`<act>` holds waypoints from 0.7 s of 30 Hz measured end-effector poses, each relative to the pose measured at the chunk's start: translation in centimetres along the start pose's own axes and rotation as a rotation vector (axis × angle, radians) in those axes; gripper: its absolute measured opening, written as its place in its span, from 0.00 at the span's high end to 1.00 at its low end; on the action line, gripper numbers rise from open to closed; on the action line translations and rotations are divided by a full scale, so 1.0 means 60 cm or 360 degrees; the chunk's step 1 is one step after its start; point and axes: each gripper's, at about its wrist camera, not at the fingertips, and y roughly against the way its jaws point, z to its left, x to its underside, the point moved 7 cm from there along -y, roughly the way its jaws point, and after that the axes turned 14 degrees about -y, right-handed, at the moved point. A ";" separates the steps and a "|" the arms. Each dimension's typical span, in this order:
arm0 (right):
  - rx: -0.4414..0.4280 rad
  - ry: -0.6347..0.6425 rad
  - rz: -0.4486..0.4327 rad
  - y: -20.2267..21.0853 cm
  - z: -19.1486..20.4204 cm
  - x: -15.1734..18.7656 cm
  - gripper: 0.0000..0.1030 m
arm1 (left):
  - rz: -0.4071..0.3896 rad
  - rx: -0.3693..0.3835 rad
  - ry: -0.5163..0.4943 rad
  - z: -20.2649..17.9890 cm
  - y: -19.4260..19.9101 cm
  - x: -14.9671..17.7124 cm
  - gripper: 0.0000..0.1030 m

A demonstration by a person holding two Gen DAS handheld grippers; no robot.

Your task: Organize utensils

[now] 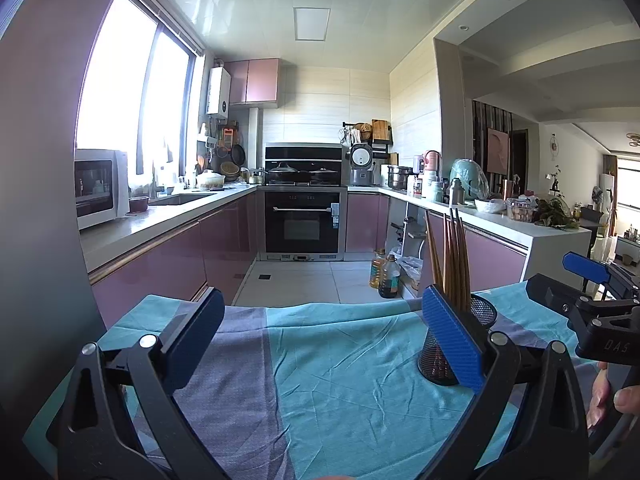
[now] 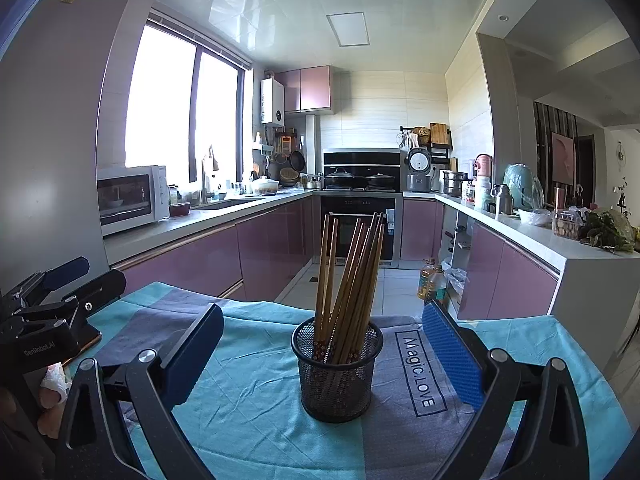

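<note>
A black mesh holder stands upright on the teal and grey cloth, holding several wooden chopsticks that lean to the right. My right gripper is open and empty, its jaws wide on either side of the holder and a little short of it. In the left wrist view the holder stands behind the right finger with the chopsticks rising above it. My left gripper is open and empty over bare cloth, left of the holder.
The cloth-covered table ends just past the holder. Beyond it are the tiled kitchen floor, oil bottles, purple cabinets, an oven and a white counter on the right. The right gripper shows in the left wrist view.
</note>
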 end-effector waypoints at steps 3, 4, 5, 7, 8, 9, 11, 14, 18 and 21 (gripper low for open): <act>0.0001 0.0002 -0.0004 0.000 0.001 -0.001 0.06 | -0.0004 -0.0002 -0.0001 0.001 0.000 0.000 0.05; 0.0001 0.0002 -0.0003 0.000 0.001 -0.001 0.06 | -0.0004 -0.0002 -0.0001 0.002 -0.001 0.000 0.05; 0.0001 0.0002 -0.0004 -0.001 0.002 -0.001 0.06 | -0.0003 -0.0004 -0.0002 0.001 0.000 0.000 0.05; -0.0001 0.0001 -0.0003 0.000 0.002 -0.001 0.06 | -0.0002 -0.0003 -0.0003 0.002 0.000 0.000 0.05; 0.0000 0.0000 -0.0004 0.000 0.002 -0.002 0.06 | -0.0002 -0.0004 -0.0003 0.001 0.000 0.000 0.05; -0.0001 -0.0001 -0.0005 0.000 0.001 -0.001 0.06 | -0.0002 -0.0003 -0.0003 0.001 0.000 0.000 0.05; -0.0001 -0.0002 -0.0003 -0.001 0.002 -0.002 0.06 | -0.0001 -0.0001 -0.0002 0.001 0.000 0.001 0.05; 0.0001 -0.0002 -0.0005 -0.002 0.002 -0.002 0.06 | -0.0001 0.0000 -0.0002 0.004 -0.001 0.001 0.05; 0.0004 -0.0004 -0.0005 -0.001 0.002 -0.002 0.06 | -0.0002 -0.0001 -0.0001 0.003 -0.001 0.001 0.05; 0.0005 -0.0006 -0.0003 -0.002 0.004 -0.002 0.06 | -0.0003 -0.0002 -0.0005 0.002 0.000 0.000 0.05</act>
